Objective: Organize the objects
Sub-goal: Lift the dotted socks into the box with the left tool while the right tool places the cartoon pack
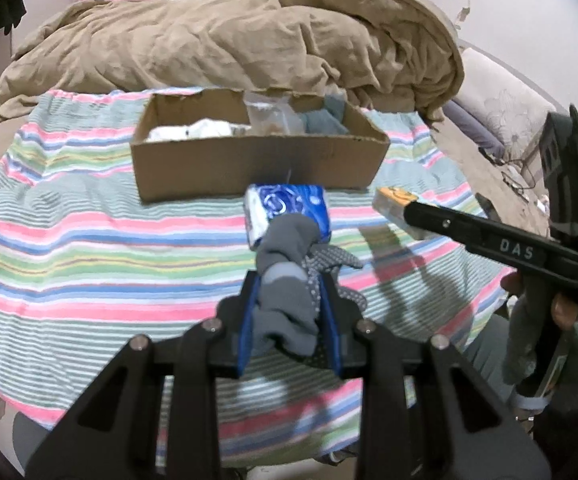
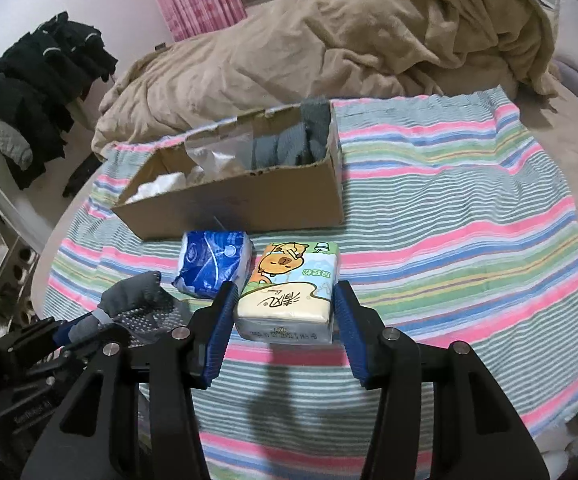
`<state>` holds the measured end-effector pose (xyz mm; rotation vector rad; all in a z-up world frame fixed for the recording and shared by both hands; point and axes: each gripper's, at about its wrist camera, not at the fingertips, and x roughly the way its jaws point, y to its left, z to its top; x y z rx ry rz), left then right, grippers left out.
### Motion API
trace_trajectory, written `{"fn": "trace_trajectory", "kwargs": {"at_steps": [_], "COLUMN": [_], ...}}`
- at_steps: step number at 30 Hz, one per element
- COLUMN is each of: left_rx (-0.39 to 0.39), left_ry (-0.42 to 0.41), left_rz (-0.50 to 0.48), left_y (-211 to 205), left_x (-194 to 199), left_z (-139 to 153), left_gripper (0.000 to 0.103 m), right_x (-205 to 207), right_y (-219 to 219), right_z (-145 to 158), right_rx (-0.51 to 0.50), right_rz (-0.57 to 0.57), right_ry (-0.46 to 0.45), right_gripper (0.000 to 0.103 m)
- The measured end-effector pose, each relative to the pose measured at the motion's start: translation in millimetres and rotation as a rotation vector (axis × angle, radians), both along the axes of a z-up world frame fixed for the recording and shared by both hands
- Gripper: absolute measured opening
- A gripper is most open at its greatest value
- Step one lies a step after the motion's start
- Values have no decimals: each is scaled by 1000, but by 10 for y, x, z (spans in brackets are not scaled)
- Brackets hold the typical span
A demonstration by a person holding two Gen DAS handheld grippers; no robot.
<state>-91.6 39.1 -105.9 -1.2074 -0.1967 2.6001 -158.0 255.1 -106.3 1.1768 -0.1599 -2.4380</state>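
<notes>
My left gripper [image 1: 289, 276] is shut on a grey sock with white grip dots [image 1: 289, 304], held above the striped cloth; the sock also shows in the right wrist view [image 2: 137, 300]. A blue tissue pack [image 1: 289, 208] lies just ahead of it, in front of the cardboard box [image 1: 257, 164]. My right gripper [image 2: 285, 300] is open, its jaws on either side of a yellow-green tissue pack with a cartoon animal [image 2: 289, 292] lying on the cloth. The blue pack [image 2: 213, 264] lies to its left. The box [image 2: 249, 204] holds grey socks, white items and a clear bag.
The striped cloth [image 2: 469, 240] covers the bed. A crumpled tan blanket [image 1: 229, 40] lies behind the box. Dark clothes [image 2: 37, 100] hang at the left. Cables [image 1: 517, 176] lie on the bed at the right.
</notes>
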Motion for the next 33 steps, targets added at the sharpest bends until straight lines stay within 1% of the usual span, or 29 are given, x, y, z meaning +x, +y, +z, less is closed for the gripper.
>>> {"fn": "trace_trajectory", "kwargs": {"at_steps": [11,17,22,27,33], "left_rx": [4,-7,-11,-12,-6], "left_ry": [79,133,180,205,228], "left_rz": [18,27,52,72,97], "left_y": [-140,-215,-300,-369,-453], "left_x": [119,99,65,-2,-141], "left_z": [383,640,841,968,1052], "left_gripper": [30,30,30,30,30], "right_x": [174,197,199,175,29], "right_y": [34,-4,-31,-74,-116], "right_z": [377,599,774,859,911], "right_rx": [-5,-11,-19,-28,-28], "right_rz": [0,14,21,32,36], "right_ry": [87,134,172,192,211], "right_gripper": [52,52,52,52,52]}}
